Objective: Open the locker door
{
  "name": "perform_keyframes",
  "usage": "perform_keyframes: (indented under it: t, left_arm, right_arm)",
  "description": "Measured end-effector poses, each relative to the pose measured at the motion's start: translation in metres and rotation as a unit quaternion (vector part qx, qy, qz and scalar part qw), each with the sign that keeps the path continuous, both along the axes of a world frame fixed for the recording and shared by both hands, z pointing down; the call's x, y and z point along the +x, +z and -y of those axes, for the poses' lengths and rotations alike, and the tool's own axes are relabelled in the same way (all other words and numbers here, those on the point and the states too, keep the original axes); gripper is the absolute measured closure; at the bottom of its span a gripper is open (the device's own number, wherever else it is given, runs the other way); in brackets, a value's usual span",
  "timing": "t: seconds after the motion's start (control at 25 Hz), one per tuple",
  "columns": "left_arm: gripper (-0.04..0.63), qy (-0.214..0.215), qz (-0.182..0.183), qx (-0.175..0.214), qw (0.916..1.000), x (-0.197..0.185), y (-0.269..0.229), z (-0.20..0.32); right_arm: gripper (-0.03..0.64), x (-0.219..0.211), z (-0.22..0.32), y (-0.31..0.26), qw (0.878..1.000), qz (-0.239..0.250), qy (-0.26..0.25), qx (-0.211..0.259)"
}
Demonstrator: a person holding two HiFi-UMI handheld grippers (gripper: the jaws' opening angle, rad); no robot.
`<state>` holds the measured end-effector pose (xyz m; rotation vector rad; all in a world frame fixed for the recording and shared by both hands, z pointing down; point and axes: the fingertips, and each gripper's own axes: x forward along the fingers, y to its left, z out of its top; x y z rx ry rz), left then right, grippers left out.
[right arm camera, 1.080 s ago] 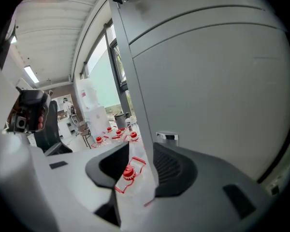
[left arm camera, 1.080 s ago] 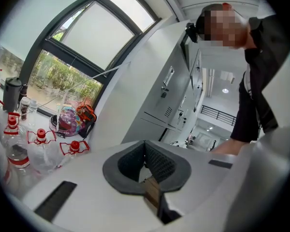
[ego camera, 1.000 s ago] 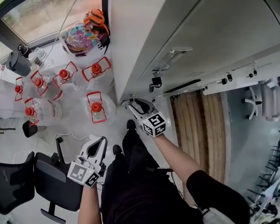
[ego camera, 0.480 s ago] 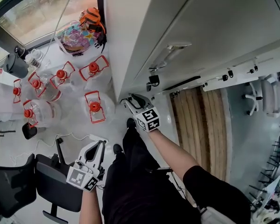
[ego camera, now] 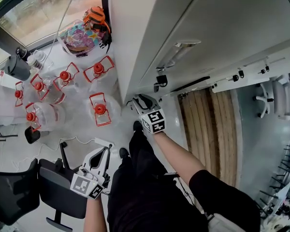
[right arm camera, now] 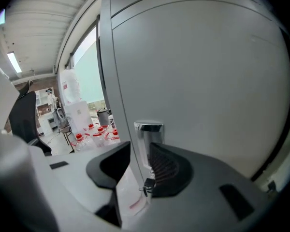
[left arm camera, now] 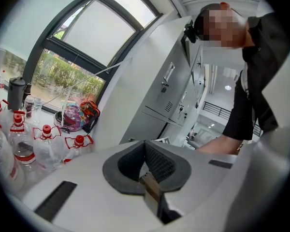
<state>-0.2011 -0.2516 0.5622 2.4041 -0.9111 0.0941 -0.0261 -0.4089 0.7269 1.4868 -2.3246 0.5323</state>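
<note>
The white locker door (right arm camera: 198, 81) fills the right gripper view, and its chrome handle (right arm camera: 147, 132) stands between my right gripper's (right arm camera: 141, 151) jaws. Those jaws are closing. The right pad is close beside the handle, and a gap shows on the left side. In the head view the right gripper (ego camera: 141, 100) points at the foot of the lockers (ego camera: 193, 28), below an upper handle (ego camera: 181, 50) and a lock (ego camera: 160, 79). My left gripper (ego camera: 100, 154) hangs low beside the person's leg, away from the lockers. Its pads (left arm camera: 157, 163) meet with nothing between them.
Several water bottles with red caps (ego camera: 99, 110) stand on the floor left of the lockers, with a colourful bag (ego camera: 82, 33) behind them. A black office chair (ego camera: 53, 187) is at the lower left. A wooden floor strip (ego camera: 208, 124) runs at the right.
My right gripper has edged in towards the foot of the locker. The left gripper has hardly moved.
</note>
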Motion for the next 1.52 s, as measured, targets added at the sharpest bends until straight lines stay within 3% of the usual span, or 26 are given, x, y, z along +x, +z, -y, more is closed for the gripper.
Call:
perform_keyframes:
  t: [0.4,0.64,1.52]
  left_arm:
    - [0.58,-0.001,0.003,0.0,1.0,-0.002,-0.001,0.001]
    - [0.581,-0.007,0.004,-0.003,1.0,-0.006,0.002,0.0]
    - [0.581,0.013,0.001,0.006,0.9999,-0.002,-0.002,-0.007]
  right_arm:
    - [0.488,-0.007,0.005,0.004,0.999,-0.01,-0.031,0.01]
    - [0.557,-0.002,0.008,0.006,0.999,-0.019,-0.029,0.019]
    - [0.565,-0.002,-0.003,0.005,1.0,-0.015,-0.022,0.016]
